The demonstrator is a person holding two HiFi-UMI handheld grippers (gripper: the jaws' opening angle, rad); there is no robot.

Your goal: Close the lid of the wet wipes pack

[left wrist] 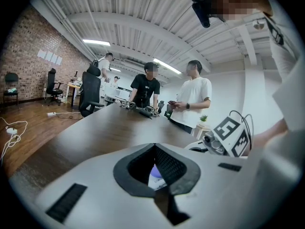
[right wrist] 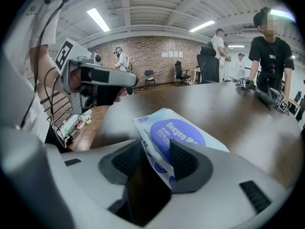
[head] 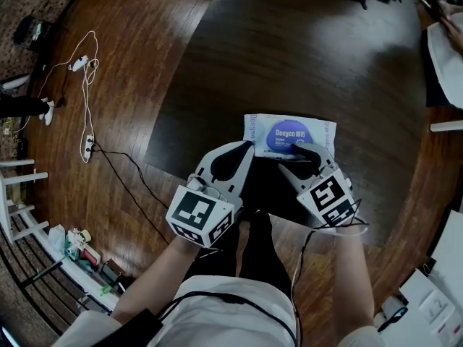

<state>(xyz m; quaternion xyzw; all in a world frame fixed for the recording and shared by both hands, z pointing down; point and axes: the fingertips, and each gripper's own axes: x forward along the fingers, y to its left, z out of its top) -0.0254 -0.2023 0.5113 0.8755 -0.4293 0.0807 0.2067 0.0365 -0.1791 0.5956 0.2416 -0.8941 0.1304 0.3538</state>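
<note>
Right gripper view shows the right gripper pinching the near edge of the white wet wipes pack on the dark wooden table; the left gripper is closed, empty, beside it. The pack's blue oval lid seems flat; a careless press could slide the pack.

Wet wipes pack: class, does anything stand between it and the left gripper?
Nothing visible does. The left gripper, shut, sits at the near-left corner of the wet wipes pack, with only the table beside it. The right gripper grips its near edge.
</note>
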